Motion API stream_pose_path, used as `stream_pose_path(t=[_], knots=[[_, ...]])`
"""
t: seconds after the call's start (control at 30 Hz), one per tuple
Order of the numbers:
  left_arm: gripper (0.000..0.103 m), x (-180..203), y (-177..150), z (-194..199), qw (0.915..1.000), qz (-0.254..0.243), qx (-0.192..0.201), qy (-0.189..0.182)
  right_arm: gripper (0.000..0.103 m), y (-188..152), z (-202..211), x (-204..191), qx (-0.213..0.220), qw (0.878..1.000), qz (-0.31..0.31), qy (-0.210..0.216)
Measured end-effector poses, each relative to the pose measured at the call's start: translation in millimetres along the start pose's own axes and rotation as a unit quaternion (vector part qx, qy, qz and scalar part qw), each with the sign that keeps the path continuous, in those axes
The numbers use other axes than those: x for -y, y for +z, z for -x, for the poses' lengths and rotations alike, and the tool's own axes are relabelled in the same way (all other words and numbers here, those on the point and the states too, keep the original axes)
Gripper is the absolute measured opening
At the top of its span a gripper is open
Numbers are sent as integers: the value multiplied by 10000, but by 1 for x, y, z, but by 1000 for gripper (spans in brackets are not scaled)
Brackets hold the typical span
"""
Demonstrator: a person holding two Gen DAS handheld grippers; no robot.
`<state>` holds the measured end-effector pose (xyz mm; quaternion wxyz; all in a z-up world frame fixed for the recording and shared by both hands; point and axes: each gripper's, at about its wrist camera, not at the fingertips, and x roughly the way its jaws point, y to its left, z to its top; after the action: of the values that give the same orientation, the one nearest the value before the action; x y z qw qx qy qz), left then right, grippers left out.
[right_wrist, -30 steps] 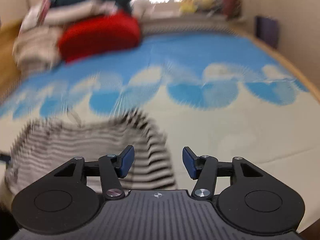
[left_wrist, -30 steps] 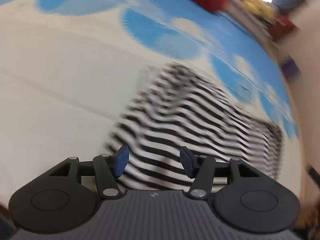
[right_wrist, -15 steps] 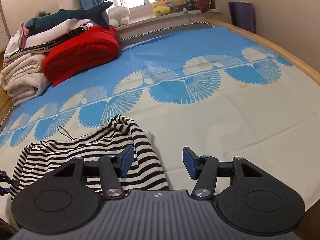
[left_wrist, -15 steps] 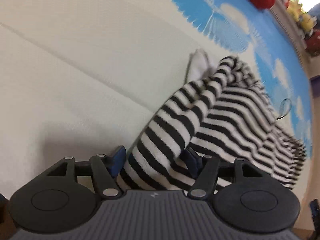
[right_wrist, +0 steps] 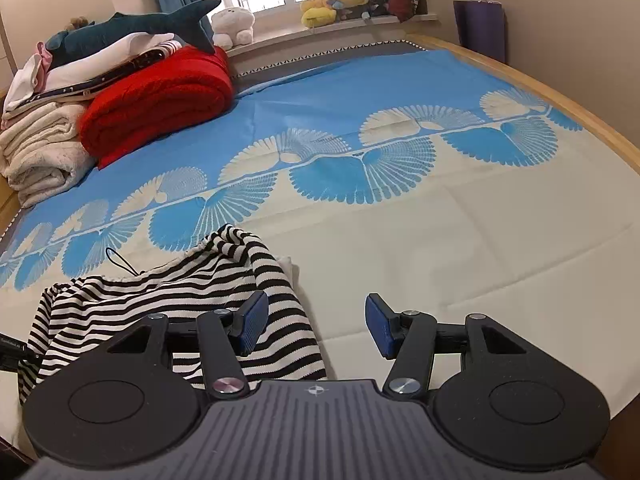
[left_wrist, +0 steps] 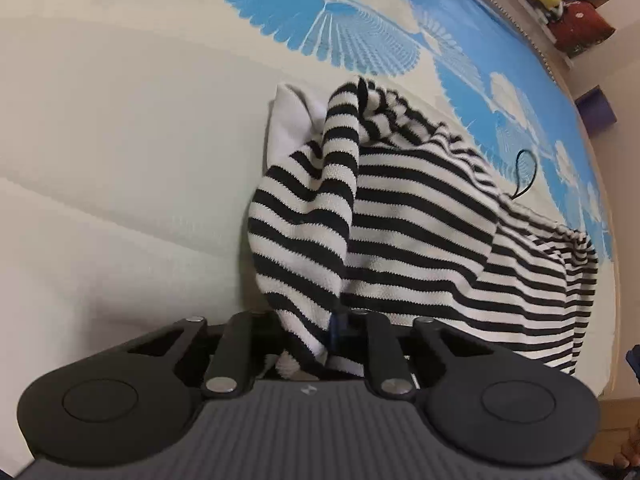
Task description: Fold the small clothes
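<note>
Where the striped cloth bunches up between the jaws, can't really see the pads of the left hand-held gripper (left_wrist: 310, 338): just a sliver of blue peeking out on one side, the rest swallowed by fabric. Clamped tight on a gathered fold of the striped garment (left_wrist: 400, 236), lifting that bit into a droopy ridge. Knit, black and white bands, soft and ribbed looking. Rest of it spread out ahead and to the right, crumpled, lying on the bedspread (left_wrist: 120, 160). White lining or second layer (left_wrist: 288, 116) poking out at the far end, hard to say which. Thin black cord loop (left_wrist: 526, 172) sticking out from the far edge.

Over on the other side, right hand-held gripper (right_wrist: 312, 324) hanging wide apart, holding nothing, blue ribbed pads plainly visible. Garment sitting low left there, running under the left finger, near corner hidden behind the gripper body. Bit of something dark cut off at the left edge, can't make it out.

Further back: smooth bedspread, cream up close, then a row of blue fan shapes, then solid blue. Beyond that a chunky red blanket (right_wrist: 160, 96) folded thick, cream towels (right_wrist: 40, 152) stacked beside it, plush shark (right_wrist: 132, 28) lying on top of the pile. Yellow plush toys (right_wrist: 332, 0) on the window ledge, details too small to tell.
</note>
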<state>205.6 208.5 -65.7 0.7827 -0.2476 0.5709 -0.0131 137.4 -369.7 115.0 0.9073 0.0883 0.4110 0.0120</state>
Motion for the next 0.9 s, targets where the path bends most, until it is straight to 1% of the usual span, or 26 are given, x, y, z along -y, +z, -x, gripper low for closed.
stream_pose_path(t=[0.13,0.23,0.3,0.37,0.47,0.5,0.53,0.6,0.7,0.8,0.87,0.9], knots=[[10,-8,-5,26,9993,64,360,-109,56,0,-2,-4,-9,10000,14,3],[9,-13,-8,45,9978,112,655,-57,56,0,-4,-11,1,10000,19,32],[8,-11,-11,57,9960,45,858,235,56,0,-6,-16,-1,10000,43,55],[8,-9,-16,64,9924,-41,1001,722,56,0,-7,-22,0,9999,104,66],[8,-3,-17,72,9846,-53,1158,1312,56,0,-8,-28,-1,9998,172,99],[8,-4,-17,77,9833,1,1195,1373,56,0,-9,-29,-4,9998,181,103],[8,-1,-17,81,9828,94,1257,1350,56,0,-9,-29,-7,9998,182,101],[8,5,-17,90,9850,119,1322,1099,56,1,-9,-28,-2,9999,139,86],[8,34,-19,102,9886,-107,1417,502,56,2,-9,-24,13,10000,-4,69],[8,72,-26,111,9886,-398,1422,-294,56,3,-9,-18,25,9999,-129,71],[8,101,-31,111,9859,-587,1325,-838,56,4,-9,-17,34,9999,-155,66],[8,115,-33,108,9844,-684,1252,-1035,56,4,-10,-17,37,9998,-159,66]])
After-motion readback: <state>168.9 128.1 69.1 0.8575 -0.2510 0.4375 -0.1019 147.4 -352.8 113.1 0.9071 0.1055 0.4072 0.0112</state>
